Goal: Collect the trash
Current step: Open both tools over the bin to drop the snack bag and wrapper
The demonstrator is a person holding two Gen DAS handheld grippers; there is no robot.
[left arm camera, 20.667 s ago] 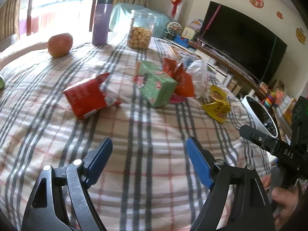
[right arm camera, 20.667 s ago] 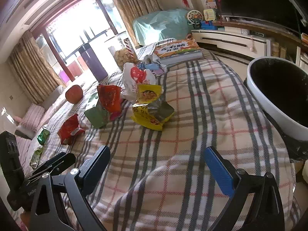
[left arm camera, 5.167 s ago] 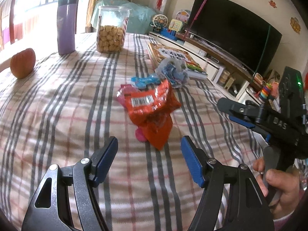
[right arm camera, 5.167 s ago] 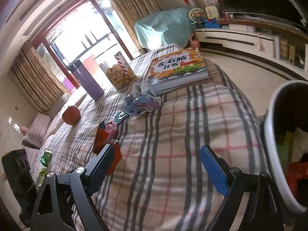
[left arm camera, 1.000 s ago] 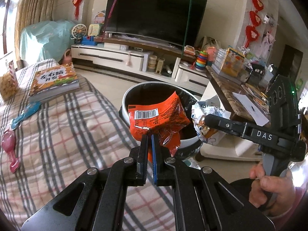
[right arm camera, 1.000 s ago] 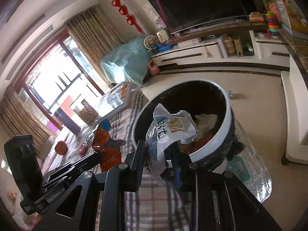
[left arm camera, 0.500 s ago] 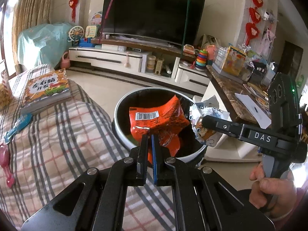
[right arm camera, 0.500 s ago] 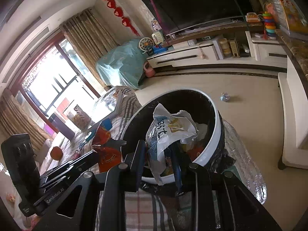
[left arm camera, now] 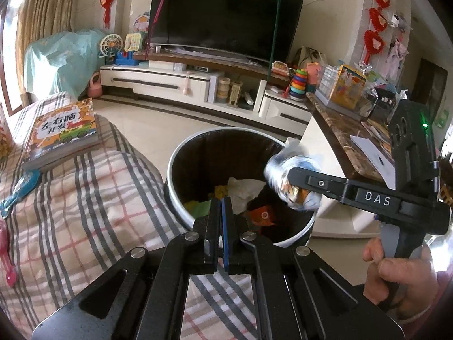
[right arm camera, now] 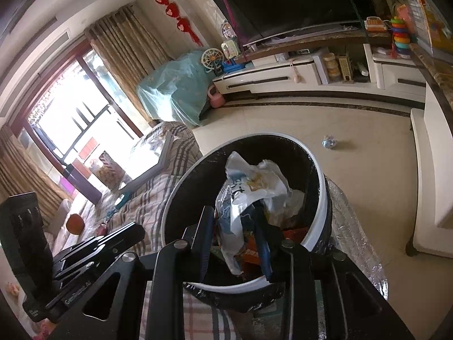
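Observation:
A round trash bin (left arm camera: 181,153) with a white rim and black liner stands beside the plaid-covered table; it also shows in the right wrist view (right arm camera: 321,198). My left gripper (left arm camera: 220,204) is shut and empty over the bin's near rim. The orange snack wrapper (left arm camera: 262,215) lies inside the bin among other trash. My right gripper (right arm camera: 235,218) is shut on a white crumpled plastic wrapper (right arm camera: 249,181) and holds it over the bin's opening; the wrapper also shows blurred in the left wrist view (left arm camera: 291,181).
A plaid cloth (left arm camera: 85,198) covers the table, with a picture book (left arm camera: 62,133), a blue spoon (left arm camera: 19,189) and a pink spoon (left arm camera: 7,257) on it. A small crumpled scrap (right arm camera: 329,142) lies on the floor. A TV cabinet (left arm camera: 198,85) stands behind.
The orange wrapper has left my left gripper and dropped into the bin; the left jaws stay shut. My right gripper has moved further over the bin with the white wrapper.

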